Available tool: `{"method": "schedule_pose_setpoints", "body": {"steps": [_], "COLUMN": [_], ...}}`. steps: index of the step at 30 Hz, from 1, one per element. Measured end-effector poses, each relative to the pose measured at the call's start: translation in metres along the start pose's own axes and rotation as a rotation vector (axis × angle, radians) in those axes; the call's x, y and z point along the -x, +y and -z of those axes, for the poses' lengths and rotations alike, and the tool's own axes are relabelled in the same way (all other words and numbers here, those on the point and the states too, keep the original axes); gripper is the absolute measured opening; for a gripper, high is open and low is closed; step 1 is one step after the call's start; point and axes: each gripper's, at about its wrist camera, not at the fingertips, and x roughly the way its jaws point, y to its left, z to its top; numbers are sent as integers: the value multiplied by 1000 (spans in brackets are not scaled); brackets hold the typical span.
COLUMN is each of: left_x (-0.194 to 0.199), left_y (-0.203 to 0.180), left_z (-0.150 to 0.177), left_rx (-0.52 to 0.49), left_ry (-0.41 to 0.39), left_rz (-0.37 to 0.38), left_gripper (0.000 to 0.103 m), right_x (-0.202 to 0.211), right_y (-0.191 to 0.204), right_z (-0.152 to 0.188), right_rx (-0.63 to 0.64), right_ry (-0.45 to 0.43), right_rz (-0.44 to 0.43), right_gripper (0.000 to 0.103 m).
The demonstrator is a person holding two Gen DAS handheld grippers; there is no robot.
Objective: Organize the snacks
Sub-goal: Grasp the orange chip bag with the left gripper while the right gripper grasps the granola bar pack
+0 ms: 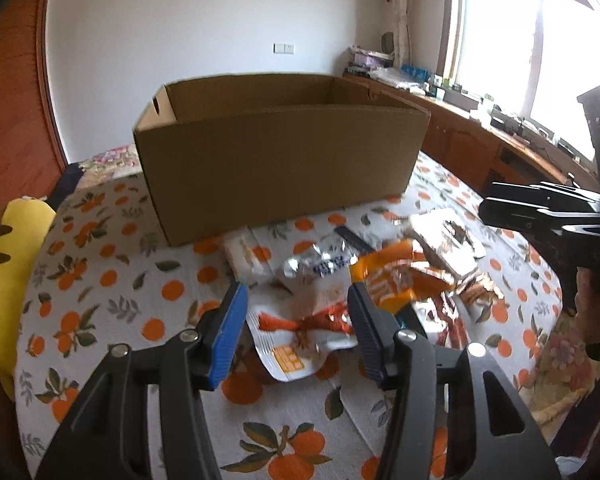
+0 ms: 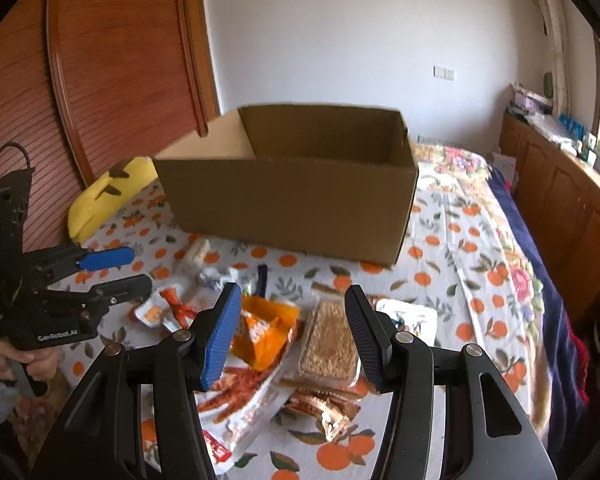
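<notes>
Both claws hang spread over the snack pile, pads pinching nothing. Left gripper point(image 1: 296, 332) has its blue pad and its dark pad standing on either side of a white packet with red-orange print point(image 1: 300, 332) lying on the bedspread; the pads do not press it. Right gripper point(image 2: 292, 332) is parted the same way above an orange snack bag point(image 2: 266, 330) and a clear-wrapped block of tan crackers point(image 2: 330, 338), with a white-and-red packet point(image 2: 240, 404) and a coppery foil wrapper point(image 2: 324, 404) lying nearer its camera.

Just beyond the left claw lie a silver foil pouch point(image 1: 320, 264) and a pale wrapped bar point(image 1: 242, 256). All these snacks rest loose on the orange-printed cloth point(image 1: 100, 280), none inside the container.

Behind the pile stands 1 open cardboard box point(image 1: 276, 160), upright, its near wall close to the farthest packets. A yellow cushion point(image 2: 100, 196) sits left of it. Farther back are a wooden cabinet run point(image 2: 560, 200) under a bright window point(image 1: 520, 40) and a white wall.

In the right wrist view a hand point(image 2: 24, 364) grips the left tool's handle.
</notes>
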Motion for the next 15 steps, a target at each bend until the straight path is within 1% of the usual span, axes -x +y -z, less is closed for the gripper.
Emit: {"method": "schedule_pose_setpoints", "body": {"steps": [7, 11, 15], "left_x": [-13, -17, -18], "left_y": [0, -4, -11], "left_z": [12, 15, 18], "left_rx": [13, -6, -35], "left_ry": [45, 73, 83], "left_rz": [17, 21, 27], "left_gripper": [54, 55, 57], "right_x": [-32, -45, -55], "right_y": [-17, -27, -29], "right_z": [21, 26, 28], "right_rx": [-29, -71, -74], "right_ry": [92, 133, 156], "right_rz": [6, -11, -15], "right_gripper": [51, 50, 50]}}
